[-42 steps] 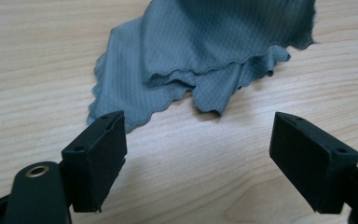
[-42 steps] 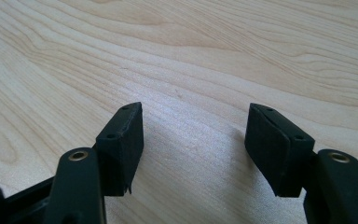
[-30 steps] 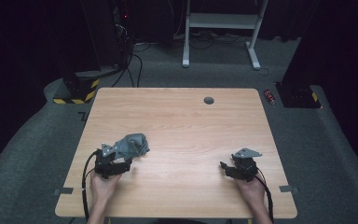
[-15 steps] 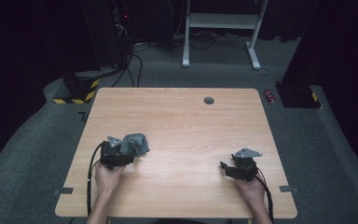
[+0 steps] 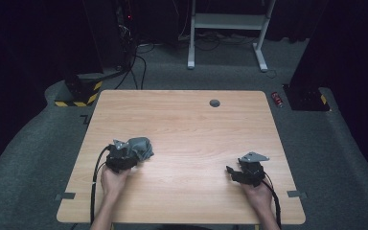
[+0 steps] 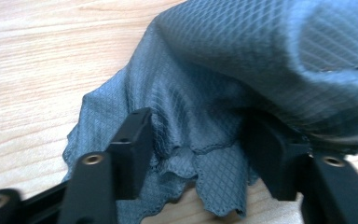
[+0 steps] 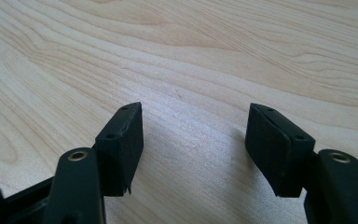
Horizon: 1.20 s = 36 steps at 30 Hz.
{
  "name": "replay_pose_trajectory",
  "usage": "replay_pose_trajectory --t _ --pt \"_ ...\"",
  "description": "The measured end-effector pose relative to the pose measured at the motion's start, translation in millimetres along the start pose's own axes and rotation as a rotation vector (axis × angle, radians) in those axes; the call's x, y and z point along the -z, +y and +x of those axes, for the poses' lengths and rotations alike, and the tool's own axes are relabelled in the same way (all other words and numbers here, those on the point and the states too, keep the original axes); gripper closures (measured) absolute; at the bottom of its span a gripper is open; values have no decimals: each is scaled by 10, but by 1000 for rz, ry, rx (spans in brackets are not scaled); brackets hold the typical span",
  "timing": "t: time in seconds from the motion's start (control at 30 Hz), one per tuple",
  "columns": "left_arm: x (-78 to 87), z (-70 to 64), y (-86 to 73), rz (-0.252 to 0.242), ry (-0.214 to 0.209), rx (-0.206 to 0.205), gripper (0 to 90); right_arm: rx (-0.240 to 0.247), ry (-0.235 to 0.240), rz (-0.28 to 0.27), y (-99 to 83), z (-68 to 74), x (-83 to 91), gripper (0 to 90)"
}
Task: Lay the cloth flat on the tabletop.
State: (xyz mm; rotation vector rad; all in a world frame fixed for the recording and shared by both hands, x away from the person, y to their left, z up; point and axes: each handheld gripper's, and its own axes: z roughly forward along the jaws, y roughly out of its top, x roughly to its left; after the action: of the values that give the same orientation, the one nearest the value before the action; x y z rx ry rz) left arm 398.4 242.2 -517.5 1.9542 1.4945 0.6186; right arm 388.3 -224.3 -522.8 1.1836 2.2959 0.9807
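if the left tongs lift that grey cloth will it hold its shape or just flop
Probably flop: the grey cloth lies crumpled in soft folds between the open left tongs. It looks thin, so likely light. Its woven diamond texture suggests it won't slip easily.

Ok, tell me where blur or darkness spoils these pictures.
High view: the room beyond the table is very dark. Left gripper view: the grey cloth smears at its right edge, sharper at the hem. Right gripper view: wood grain crisp, jaws slightly soft.
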Motion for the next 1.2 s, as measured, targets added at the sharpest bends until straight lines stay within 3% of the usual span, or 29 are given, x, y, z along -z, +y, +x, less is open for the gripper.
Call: replay_pose_trajectory --t 0.23,0.43,0.93,1.03,1.2 --pt "-3 -9 1 -14 -19 -16 637 0 0 0 0 0 0 367" --pt "-3 1 -3 -23 -62 -22 812 0 0 0 0 0 0 367" --pt "-11 -115 5 -53 -144 -43 840 0 0 0 0 0 0 367" --pt "-14 -133 22 -47 -145 -55 842 0 0 0 0 0 0 367" --pt "-11 -280 123 -65 -176 -90 844 0 0 0 0 0 0 367"
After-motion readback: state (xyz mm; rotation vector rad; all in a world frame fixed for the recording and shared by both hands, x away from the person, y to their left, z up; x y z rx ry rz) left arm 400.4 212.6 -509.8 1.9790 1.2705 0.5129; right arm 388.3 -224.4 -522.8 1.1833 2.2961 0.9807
